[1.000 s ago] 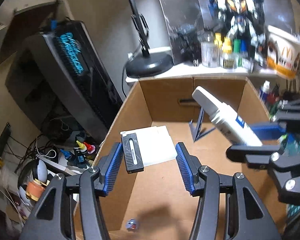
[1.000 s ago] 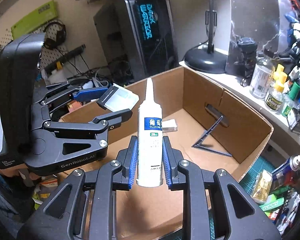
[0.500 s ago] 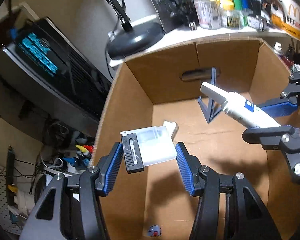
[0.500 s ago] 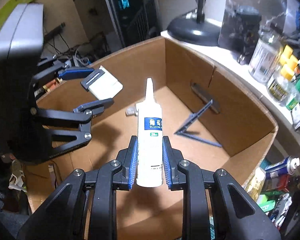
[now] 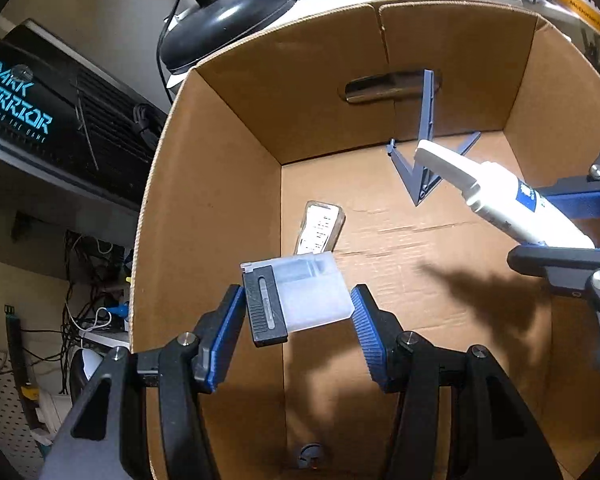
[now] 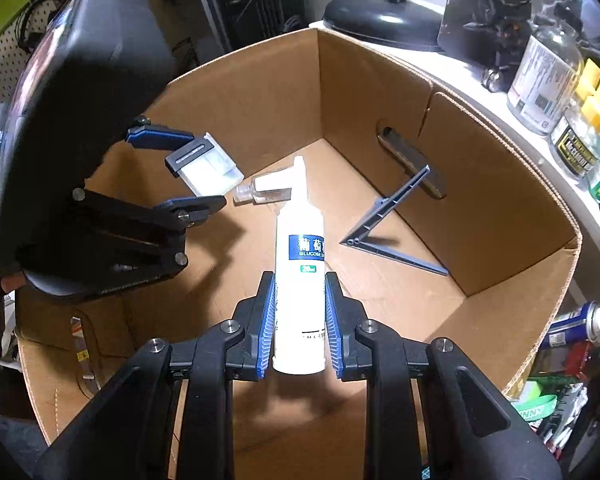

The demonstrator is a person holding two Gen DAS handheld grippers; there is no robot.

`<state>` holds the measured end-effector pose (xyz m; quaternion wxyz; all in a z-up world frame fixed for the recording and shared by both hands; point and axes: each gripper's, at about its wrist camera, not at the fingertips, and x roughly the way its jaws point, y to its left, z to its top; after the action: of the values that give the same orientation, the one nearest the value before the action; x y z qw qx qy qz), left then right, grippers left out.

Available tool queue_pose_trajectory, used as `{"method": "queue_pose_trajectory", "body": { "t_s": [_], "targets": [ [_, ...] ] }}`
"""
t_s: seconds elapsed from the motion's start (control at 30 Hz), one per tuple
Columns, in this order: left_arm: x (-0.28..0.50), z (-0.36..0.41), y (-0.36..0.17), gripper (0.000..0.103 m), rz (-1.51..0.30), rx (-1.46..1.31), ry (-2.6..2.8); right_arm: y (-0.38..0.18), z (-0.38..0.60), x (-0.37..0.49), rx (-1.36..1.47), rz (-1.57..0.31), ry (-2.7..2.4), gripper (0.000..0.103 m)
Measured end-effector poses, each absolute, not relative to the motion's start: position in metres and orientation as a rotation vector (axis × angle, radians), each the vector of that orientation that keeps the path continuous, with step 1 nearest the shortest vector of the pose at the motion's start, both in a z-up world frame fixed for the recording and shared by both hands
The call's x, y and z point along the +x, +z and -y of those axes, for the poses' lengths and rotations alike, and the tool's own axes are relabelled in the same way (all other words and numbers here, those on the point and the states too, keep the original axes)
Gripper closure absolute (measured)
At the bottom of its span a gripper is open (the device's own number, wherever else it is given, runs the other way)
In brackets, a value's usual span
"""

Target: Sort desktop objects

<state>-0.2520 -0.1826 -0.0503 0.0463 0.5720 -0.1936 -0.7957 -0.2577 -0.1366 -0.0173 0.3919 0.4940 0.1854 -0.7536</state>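
My left gripper (image 5: 298, 312) is shut on a small translucent plastic case with a black end (image 5: 300, 298), held inside the open cardboard box (image 5: 204, 184) near its left wall; the case also shows in the right wrist view (image 6: 206, 168). My right gripper (image 6: 300, 312) is shut on a white glucose tube with a blue label (image 6: 300, 256), nozzle pointing forward, above the box floor; the tube also shows in the left wrist view (image 5: 500, 204).
On the box floor lie a small clear bottle (image 5: 320, 228), a blue-grey folding stand (image 6: 384, 228) by the far wall, and a small round item (image 5: 310, 454) at the near edge. A black lamp base (image 6: 384, 20), jars and bottles (image 6: 548, 68) stand behind the box.
Both grippers have moved forward and down into the box with their loads. The small clear bottle on the floor has come into view.
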Motion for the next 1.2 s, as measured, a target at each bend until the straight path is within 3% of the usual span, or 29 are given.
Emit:
{"method": "queue_pose_trajectory", "body": {
  "t_s": [0.47, 0.53, 0.6, 0.87, 1.0, 1.2],
  "targets": [
    [-0.245, 0.176, -0.046, 0.045, 0.656, 1.693, -2.391, -0.008, 0.136, -0.255, 1.241, -0.472, -1.923, 0.081],
    [-0.244, 0.177, -0.045, 0.035, 0.654, 1.687, -2.398, -0.007, 0.134, -0.253, 1.237, -0.468, -1.926, 0.080],
    [-0.242, 0.176, -0.043, 0.031, 0.656, 1.666, -2.402, -0.005, 0.134, -0.252, 1.232, -0.468, -1.928, 0.080],
    [-0.224, 0.175, -0.023, 0.031, 0.645, 1.520, -2.448, 0.010, 0.125, -0.245, 1.170, -0.429, -1.959, 0.080],
    [-0.209, 0.170, -0.008, 0.024, 0.661, 1.387, -2.488, 0.029, 0.116, -0.233, 1.060, -0.409, -2.001, 0.072],
    [-0.191, 0.167, 0.020, 0.024, 0.620, 1.268, -2.533, 0.056, 0.107, -0.219, 0.978, -0.390, -2.036, 0.072]
  ]
}}
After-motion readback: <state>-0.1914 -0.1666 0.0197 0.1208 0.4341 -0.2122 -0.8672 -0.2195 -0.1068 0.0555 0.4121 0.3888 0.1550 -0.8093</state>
